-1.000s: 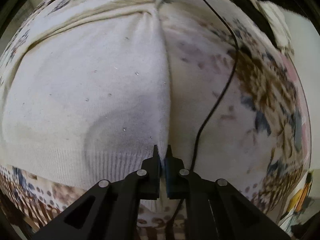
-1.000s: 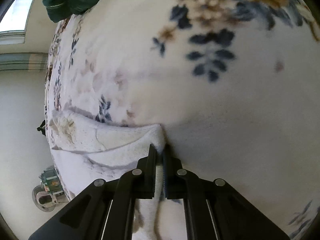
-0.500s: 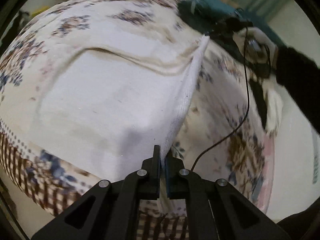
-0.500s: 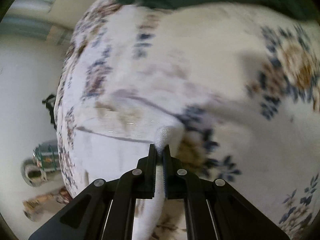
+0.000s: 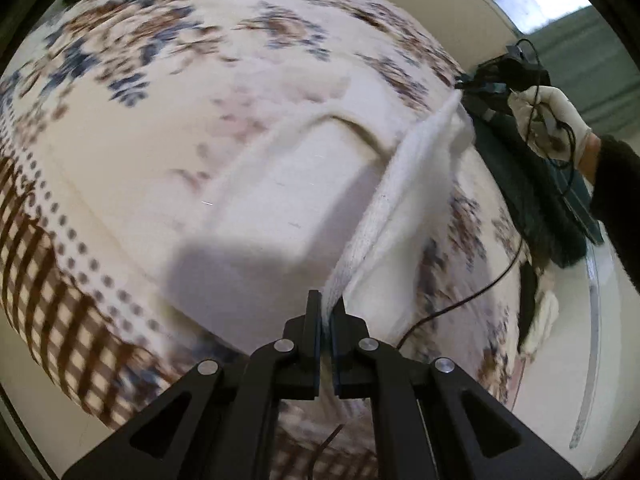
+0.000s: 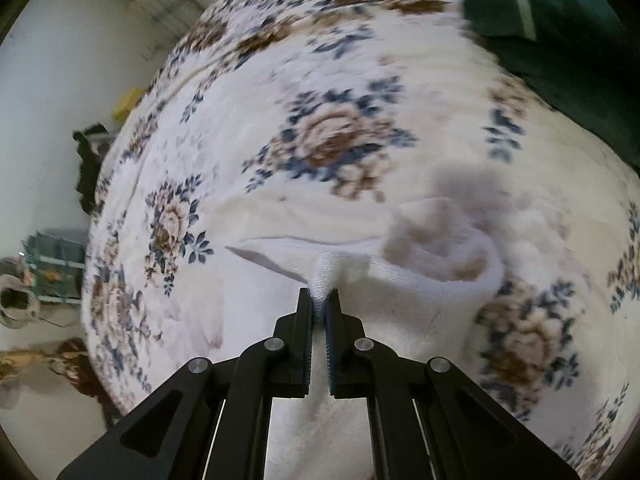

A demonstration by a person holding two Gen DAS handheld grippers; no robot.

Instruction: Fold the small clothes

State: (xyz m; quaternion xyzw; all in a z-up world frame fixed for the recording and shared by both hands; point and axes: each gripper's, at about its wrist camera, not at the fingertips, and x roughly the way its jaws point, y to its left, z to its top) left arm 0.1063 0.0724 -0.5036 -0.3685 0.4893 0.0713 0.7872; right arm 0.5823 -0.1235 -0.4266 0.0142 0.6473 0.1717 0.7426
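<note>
A white knit garment [image 5: 280,208] lies on a flowered bedspread [image 5: 168,64], with one ribbed edge [image 5: 384,204] lifted off it and stretched tight. My left gripper [image 5: 327,304] is shut on the near end of that edge. The far end runs up to my right gripper [image 5: 496,84], held by a white-gloved hand [image 5: 552,120] at the upper right. In the right wrist view my right gripper [image 6: 319,304] is shut on a bunched corner of the white garment [image 6: 436,276], whose fabric curls into a roll to its right over the bedspread [image 6: 336,140].
A dark green garment [image 6: 560,32] lies at the far right of the bed, also seen as the dark green garment [image 5: 536,200]. A black cable [image 5: 472,292] trails over the bedspread. Beyond the bed's left edge are floor and small clutter [image 6: 44,268].
Both grippers have risen and swung sideways, lifting the garment's ribbed edge off the bed and carrying it over the rest. The wrists have rolled, and the bed looks farther away.
</note>
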